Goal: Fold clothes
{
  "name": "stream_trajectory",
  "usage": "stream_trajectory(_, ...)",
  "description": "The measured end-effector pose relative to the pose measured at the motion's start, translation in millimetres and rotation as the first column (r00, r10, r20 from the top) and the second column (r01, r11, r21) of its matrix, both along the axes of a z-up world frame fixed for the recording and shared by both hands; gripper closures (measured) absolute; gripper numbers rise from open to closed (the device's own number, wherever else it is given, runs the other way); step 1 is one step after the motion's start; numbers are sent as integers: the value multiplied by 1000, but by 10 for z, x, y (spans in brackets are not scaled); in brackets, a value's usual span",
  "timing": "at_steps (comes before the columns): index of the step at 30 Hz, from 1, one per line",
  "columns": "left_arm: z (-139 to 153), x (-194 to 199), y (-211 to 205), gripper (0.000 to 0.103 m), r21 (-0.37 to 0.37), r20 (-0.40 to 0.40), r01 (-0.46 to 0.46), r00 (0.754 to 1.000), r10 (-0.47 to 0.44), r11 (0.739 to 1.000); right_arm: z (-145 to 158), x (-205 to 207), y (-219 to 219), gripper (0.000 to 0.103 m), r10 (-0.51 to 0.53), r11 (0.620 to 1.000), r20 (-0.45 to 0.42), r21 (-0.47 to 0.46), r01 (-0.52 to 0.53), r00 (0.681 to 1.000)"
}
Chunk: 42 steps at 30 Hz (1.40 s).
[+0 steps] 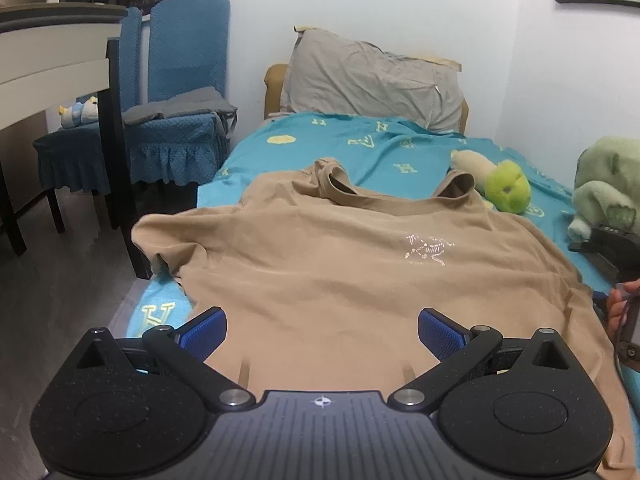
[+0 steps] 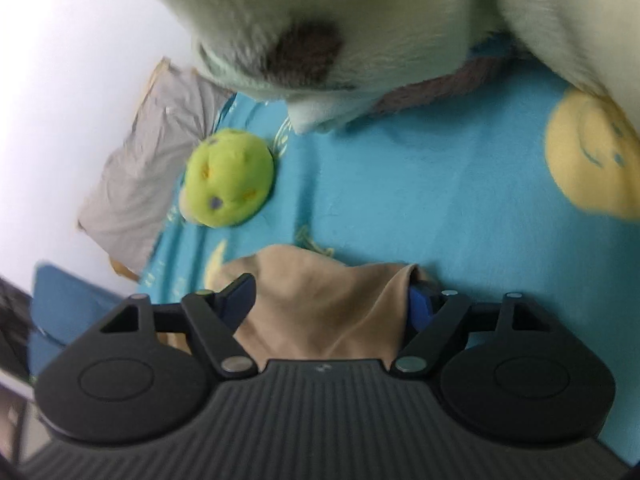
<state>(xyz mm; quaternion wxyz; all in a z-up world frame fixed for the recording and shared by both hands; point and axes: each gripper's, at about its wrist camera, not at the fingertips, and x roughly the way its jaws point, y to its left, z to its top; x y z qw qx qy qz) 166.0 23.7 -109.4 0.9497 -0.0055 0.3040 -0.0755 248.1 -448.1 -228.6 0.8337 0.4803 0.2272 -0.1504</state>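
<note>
T-shirt (image 1: pixel 328 264) flat on bed (image 1: pixel 360 148) | left jaws apart | right jaws apart around its edge

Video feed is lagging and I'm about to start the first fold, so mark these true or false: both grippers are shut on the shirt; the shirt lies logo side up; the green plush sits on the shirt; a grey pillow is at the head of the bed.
1. Both grippers are shut on the shirt. False: the left gripper is open above the tan T-shirt; the right gripper is open with fabric between its fingers.
2. The shirt lies logo side up. True.
3. The green plush sits on the shirt. False: it lies on the blue bedsheet beside the collar.
4. A grey pillow is at the bed's head. True.
</note>
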Motion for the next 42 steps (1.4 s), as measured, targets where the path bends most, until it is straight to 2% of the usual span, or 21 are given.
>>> stream_trajectory(2,-26,23,-21,0,-1,-9,8,1000,-8,1000,-5,81,75,33,57,997,-10,-47,-58,998)
stream_trajectory(4,-40,26,-35,0,4,-10,16,1000,-16,1000,57,156,194,72,104,982,-51,-152,-111,993)
stream_trajectory(6,-46,17,-41,0,9,-7,22,1000,-22,1000,176,193,396,89,154,951,-64,-261,-166,986)
stream_trajectory(9,-27,5,-38,1,10,8,20,1000,-20,1000,384,195,744,90,234,878,-57,-417,-236,971)
stream_trajectory(11,-10,3,-21,1,5,16,12,1000,-12,1000,511,209,1068,90,341,797,-71,-507,-328,937)
stream_trajectory(13,8,-4,3,1,-3,21,6,1000,-6,1000,593,201,1421,90,457,699,-98,-576,-425,884)
stream_trajectory(15,25,-12,27,1,-6,27,0,1000,1,1000,621,181,1755,90,579,584,-147,-611,-534,802)
stream_trajectory(17,40,-23,42,1,-8,35,-7,999,7,1000,626,131,2066,88,629,462,-230,-658,-595,743)
stream_trajectory(19,59,-27,52,1,-6,43,-15,999,15,1000,618,64,2184,86,643,408,-270,-671,-620,716)
stream_trajectory(21,81,-39,67,1,-11,48,-22,999,22,1000,693,-10,2122,82,660,437,-238,-649,-623,712)
stream_trajectory(22,91,-45,76,1,-15,50,-24,998,25,1000,745,-61,2061,71,663,466,-208,-638,-613,719)
stream_trajectory(23,100,-52,82,1,-19,51,-25,998,26,1000,799,-112,1976,63,656,511,-158,-627,-588,738)
stream_trajectory(25,117,-66,95,1,-26,54,-25,998,26,999,903,-190,1734,30,608,643,-18,-574,-506,794)
stream_trajectory(28,133,-76,101,1,-36,57,-23,998,25,999,967,-242,1315,25,455,844,194,-407,-350,869)
stream_trajectory(30,128,-68,97,1,-42,53,-20,998,22,999,897,-205,1061,24,322,921,245,-304,-243,915)
stream_trajectory(31,120,-59,92,1,-43,50,-18,999,21,999,837,-155,953,23,262,945,226,-259,-202,938)
stream_trajectory(34,97,-41,70,1,-43,45,-10,999,11,999,544,75,713,24,176,977,103,-138,-161,979)
stream_trajectory(36,87,-29,60,1,-40,47,-7,999,9,999,373,213,648,24,190,978,73,-102,-183,979)
stream_trajectory(39,74,9,64,1,-62,41,-8,999,11,998,257,403,706,33,268,959,74,-121,-258,961)
stream_trajectory(41,68,31,72,1,-70,38,-9,999,12,998,294,523,814,55,331,932,51,-177,-318,942)
stream_trajectory(42,75,37,82,1,-72,40,-11,999,14,997,346,556,882,79,352,914,31,-225,-336,936)
